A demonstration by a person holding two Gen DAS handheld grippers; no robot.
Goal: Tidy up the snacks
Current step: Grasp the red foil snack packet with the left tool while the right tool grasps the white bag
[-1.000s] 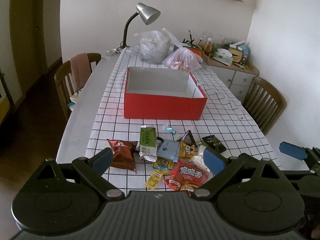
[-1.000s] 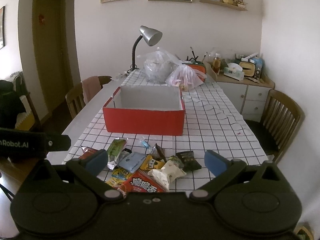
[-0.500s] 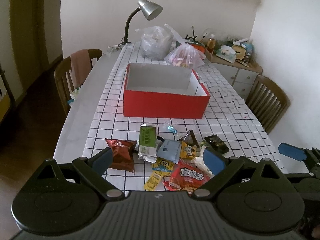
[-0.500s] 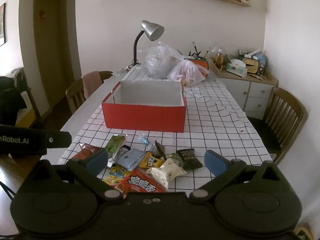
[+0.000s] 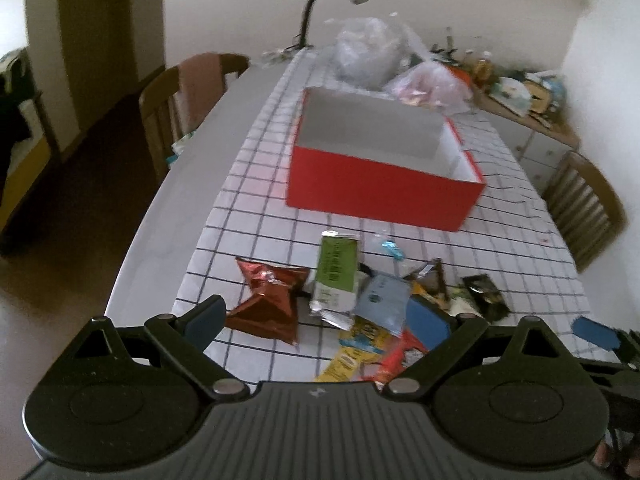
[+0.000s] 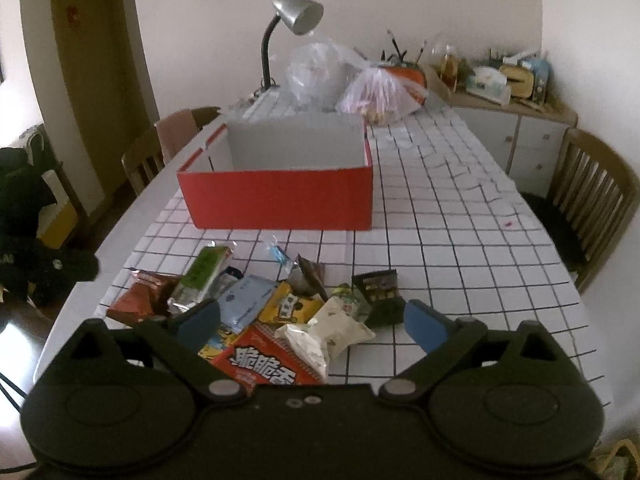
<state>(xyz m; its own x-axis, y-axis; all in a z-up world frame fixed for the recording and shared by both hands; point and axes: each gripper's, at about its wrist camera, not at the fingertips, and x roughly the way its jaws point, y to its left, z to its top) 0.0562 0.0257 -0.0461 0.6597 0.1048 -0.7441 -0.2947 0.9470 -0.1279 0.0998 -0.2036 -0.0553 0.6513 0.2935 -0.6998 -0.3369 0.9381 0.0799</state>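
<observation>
Both grippers have jaws spread wide w/ nothing between them. The left gripper [image 5: 316, 314] hangs over the near end of the snack pile; its left pad sits just beside the shiny red-brown bag [image 5: 269, 300], not touching as far as I can tell. The right gripper [image 6: 312, 320] hangs over the other side of the same pile, above the white pouch [image 6: 332, 332] and the big red pack [image 6: 260, 364] w/ white letters. It holds nothing too.

Jaws look open like that so they can drop down & pinch a pack each, I think. No pack is picked yet.

Around them the snacks lie in one messy heap: a green packet [image 5: 336, 276], a pale blue packet [image 6: 246, 300], a yellow one [image 6: 294, 306], a dark one [image 6: 376, 282], a tiny blue candy [image 6: 276, 252].

Further back sits the red box [image 6: 280, 200], open on top. No snacks seen inside. Prob. that is where the snacks go, so it sits close to the heap on the checked cloth [image 6: 460, 248]. Behind it are plastic bags [image 6: 352, 80] & a lamp [image 6: 296, 12].
</observation>
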